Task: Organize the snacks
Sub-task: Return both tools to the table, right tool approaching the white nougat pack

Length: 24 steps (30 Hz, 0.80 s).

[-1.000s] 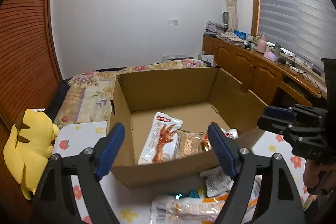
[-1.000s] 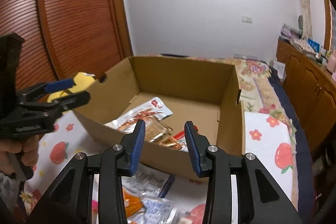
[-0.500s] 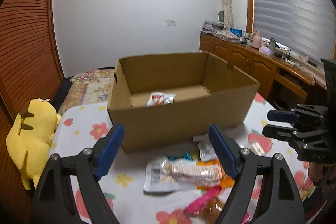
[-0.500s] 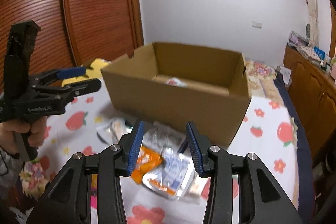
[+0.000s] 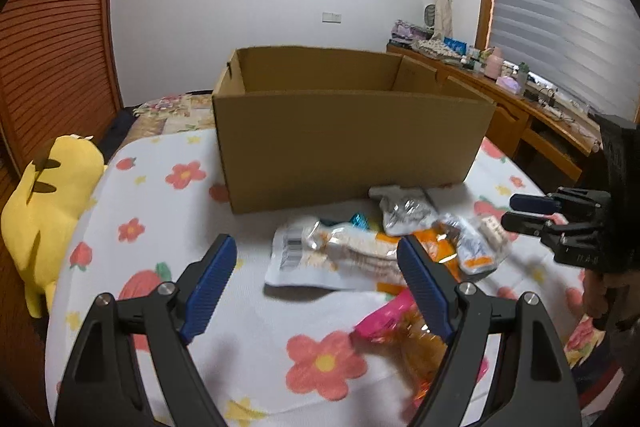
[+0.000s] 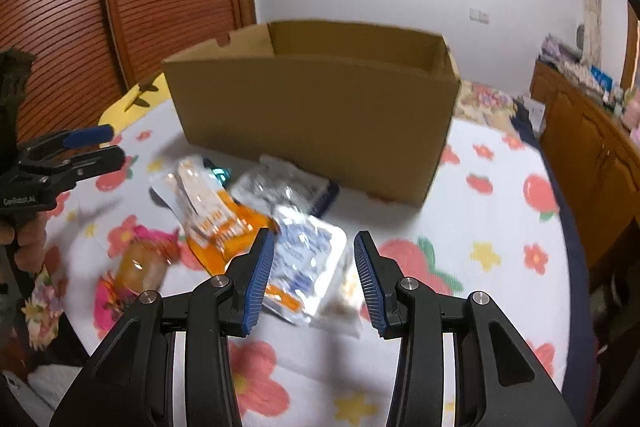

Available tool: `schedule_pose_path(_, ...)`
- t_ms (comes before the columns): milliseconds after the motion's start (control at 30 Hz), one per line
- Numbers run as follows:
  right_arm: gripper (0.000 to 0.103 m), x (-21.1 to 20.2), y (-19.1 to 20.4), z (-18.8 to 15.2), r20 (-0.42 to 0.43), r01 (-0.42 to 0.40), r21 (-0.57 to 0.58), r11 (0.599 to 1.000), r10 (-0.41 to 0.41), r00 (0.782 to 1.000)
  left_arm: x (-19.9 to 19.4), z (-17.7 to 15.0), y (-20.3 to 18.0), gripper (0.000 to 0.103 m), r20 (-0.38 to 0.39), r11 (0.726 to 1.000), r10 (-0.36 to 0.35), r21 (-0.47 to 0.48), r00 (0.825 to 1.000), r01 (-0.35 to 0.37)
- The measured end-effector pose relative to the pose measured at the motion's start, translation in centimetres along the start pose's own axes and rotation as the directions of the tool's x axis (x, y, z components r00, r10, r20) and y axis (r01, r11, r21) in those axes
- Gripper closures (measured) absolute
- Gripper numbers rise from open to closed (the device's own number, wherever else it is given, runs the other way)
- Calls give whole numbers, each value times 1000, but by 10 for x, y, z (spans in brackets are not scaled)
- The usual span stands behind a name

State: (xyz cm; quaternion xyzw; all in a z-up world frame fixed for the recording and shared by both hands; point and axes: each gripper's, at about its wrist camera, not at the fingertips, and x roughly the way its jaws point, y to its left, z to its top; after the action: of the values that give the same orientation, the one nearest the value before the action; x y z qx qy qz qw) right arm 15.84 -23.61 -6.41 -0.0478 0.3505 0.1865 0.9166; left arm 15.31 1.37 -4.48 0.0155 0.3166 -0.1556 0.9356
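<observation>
Left gripper [image 5: 316, 277] spread, right gripper [image 6: 314, 277] spread, both unloaded. Yellow plush [image 5: 44, 203] fully visible only in left view; cardboard box [image 6: 312, 115] behind snack packets [image 6: 256, 215].

Both handheld grippers are matte black plastic: the left gripper [image 5: 312, 279] and right gripper [image 6: 314, 277] carry ribbed blue fingertip pads [image 6: 256, 279], silver screws behind them, white lettering on the body, bare skin gripping each handle.
</observation>
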Motion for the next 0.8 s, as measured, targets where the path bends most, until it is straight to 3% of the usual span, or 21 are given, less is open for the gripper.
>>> schedule_pose_path(533, 66, 29, -26, -21, -109, 56, 73, 996, -48, 993, 9, -36, -8, 20, -97, 1000, -9, -17, 995, 7)
schedule_pose_path(800, 70, 35, -17, -23, -127, 95, 11, 995, -93, 988, 5, -39, -21, 20, -110, 998, -49, -31, 993, 46)
